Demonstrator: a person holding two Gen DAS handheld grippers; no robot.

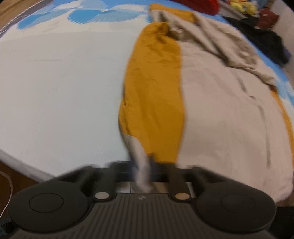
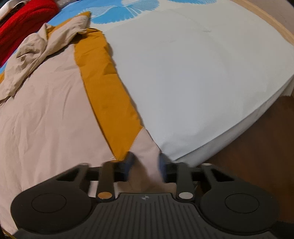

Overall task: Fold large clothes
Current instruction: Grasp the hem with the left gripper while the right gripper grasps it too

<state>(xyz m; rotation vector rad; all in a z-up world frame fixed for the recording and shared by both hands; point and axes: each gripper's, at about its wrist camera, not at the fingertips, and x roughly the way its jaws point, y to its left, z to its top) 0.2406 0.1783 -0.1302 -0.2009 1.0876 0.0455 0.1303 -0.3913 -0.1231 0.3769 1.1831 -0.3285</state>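
Note:
A large beige garment (image 1: 220, 114) with mustard-yellow side panels (image 1: 154, 95) lies spread flat on the bed, its sleeves bunched at the far end. My left gripper (image 1: 143, 165) is at the garment's near left corner, shut on a pale strip of its hem, though the fingertips are blurred. In the right wrist view the same beige garment (image 2: 47, 114) with its mustard-yellow panel (image 2: 106, 92) runs away from me. My right gripper (image 2: 146, 165) is shut on the beige near right corner, which stands pinched between its two dark fingers (image 2: 129, 161).
The bed has a white sheet (image 1: 60, 95) with a blue leaf print at the far end. Red fabric (image 2: 25, 16) and dark clothes (image 1: 264, 42) lie beyond the garment. The bed edge (image 2: 229, 132) drops to a brown wooden floor (image 2: 257, 150).

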